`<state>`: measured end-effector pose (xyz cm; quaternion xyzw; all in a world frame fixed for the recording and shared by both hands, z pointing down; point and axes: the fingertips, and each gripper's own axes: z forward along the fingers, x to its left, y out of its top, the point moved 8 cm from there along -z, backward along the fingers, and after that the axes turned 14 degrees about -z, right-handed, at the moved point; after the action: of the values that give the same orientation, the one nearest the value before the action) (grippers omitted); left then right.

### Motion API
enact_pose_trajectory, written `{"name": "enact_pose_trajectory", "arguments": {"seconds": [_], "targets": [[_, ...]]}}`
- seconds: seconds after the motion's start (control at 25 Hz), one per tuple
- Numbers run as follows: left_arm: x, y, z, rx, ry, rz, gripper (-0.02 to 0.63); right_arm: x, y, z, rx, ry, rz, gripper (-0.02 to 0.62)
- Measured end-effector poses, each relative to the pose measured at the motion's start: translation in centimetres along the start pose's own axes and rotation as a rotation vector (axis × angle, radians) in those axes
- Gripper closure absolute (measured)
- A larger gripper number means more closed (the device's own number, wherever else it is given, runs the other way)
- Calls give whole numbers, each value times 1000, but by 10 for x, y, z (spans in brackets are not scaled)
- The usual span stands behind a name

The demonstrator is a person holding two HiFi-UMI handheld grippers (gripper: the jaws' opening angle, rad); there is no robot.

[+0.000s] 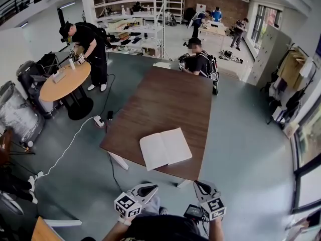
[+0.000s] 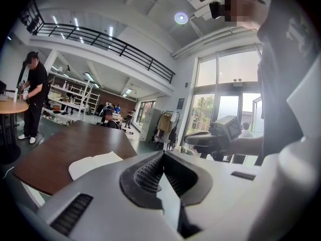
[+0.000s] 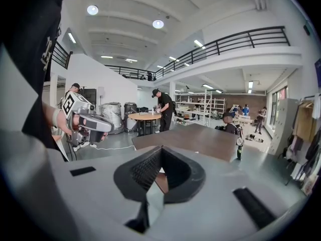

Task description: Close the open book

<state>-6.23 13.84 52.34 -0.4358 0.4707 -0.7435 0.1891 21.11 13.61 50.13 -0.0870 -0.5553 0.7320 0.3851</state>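
Note:
The open book [image 1: 165, 148] lies flat with blank white pages up, near the front edge of the long brown table [image 1: 160, 104]. Both grippers hover short of that edge, in front of the book and not touching it. My left gripper [image 1: 150, 187] points at the book from the lower left and is shut on nothing. My right gripper [image 1: 199, 184] is level with it to the right, its jaws also together and empty. In the left gripper view the book [image 2: 93, 163] shows just beyond the shut jaws [image 2: 161, 157]. The right gripper view shows its jaws [image 3: 160, 152] shut before the table [image 3: 195, 137].
A person sits at the table's far end [image 1: 199, 60]. Another person stands at a round wooden table [image 1: 65, 82] on the left. A power strip [image 1: 99, 121] with a white cable lies on the floor beside the table. Wrapped luggage [image 1: 17, 114] stands far left.

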Motion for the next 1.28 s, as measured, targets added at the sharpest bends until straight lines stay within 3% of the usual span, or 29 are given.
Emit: {"name": "enact_pose_trajectory", "arguments": {"seconds": [1.28], "targets": [[26, 15, 21, 21, 11, -32, 598, -25, 6, 38, 16, 45, -8, 607]]}}
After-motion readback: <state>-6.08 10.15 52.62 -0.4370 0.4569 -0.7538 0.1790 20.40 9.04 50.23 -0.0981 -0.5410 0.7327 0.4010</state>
